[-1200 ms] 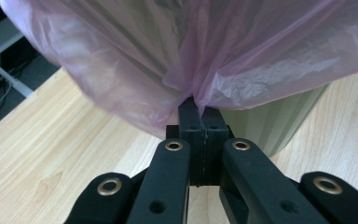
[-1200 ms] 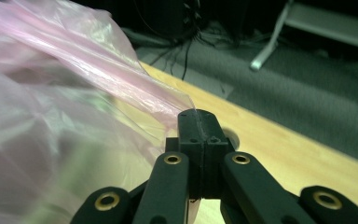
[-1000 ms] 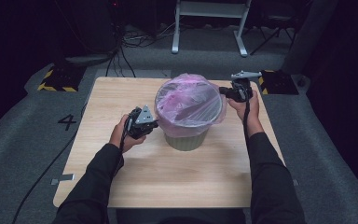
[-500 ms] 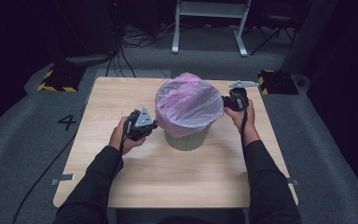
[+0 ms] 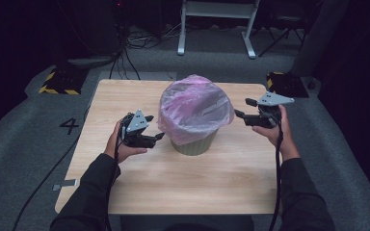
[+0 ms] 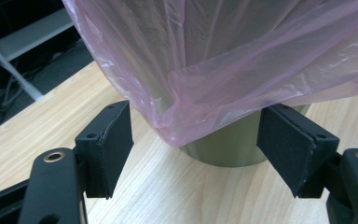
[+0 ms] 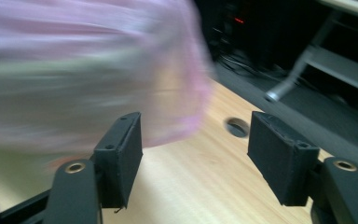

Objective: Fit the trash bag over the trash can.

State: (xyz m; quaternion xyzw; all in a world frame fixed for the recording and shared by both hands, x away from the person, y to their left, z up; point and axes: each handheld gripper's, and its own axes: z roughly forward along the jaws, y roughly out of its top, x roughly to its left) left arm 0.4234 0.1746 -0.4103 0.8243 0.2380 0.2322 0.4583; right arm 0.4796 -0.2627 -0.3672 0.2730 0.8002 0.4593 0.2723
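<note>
A: Surface, item one?

B: Table (image 5: pixel 125 192), light wood grain, rectangular, rounded corners; a round hole (image 7: pixel 237 127) in the board shows in the right gripper view, beyond the jaws

A: What stands on it?

B: Bin (image 5: pixel 194 143), olive-green, upright, near the middle of the table; pink bag (image 5: pixel 195 113), translucent, crinkled, draped over its rim and hanging partway down the wall, puffed above the mouth

A: Grippers?

B: Left gripper (image 5: pixel 159 137), held in the person's left hand (image 5: pixel 120 144) just beside the bin's left side; jaws spread wide, the bag's lower hem and the bin wall seen between them in the left gripper view, pads apart from both; right gripper (image 5: pixel 243 109), in the right hand (image 5: pixel 275 131), near the bag's right side with a gap between; jaws spread, nothing between them; that view is blurred, so the bag reads as a pink smear

A: Sleeves?

B: Dark, both forearms coming in from the bottom edge; a black cable (image 5: pixel 278 178) trails along the right arm

A: The room?

B: Grey carpet floor (image 5: pixel 24 144) with a dark "4" mark (image 5: pixel 70 126) left of the table; two blocks edged in yellow-and-black hazard tape, one (image 5: pixel 59 82) at far left, one (image 5: pixel 285 83) at far right; loose cables (image 5: pixel 135 41) on the floor behind; a white metal frame (image 5: pixel 217 19) at the back; background dark
</note>
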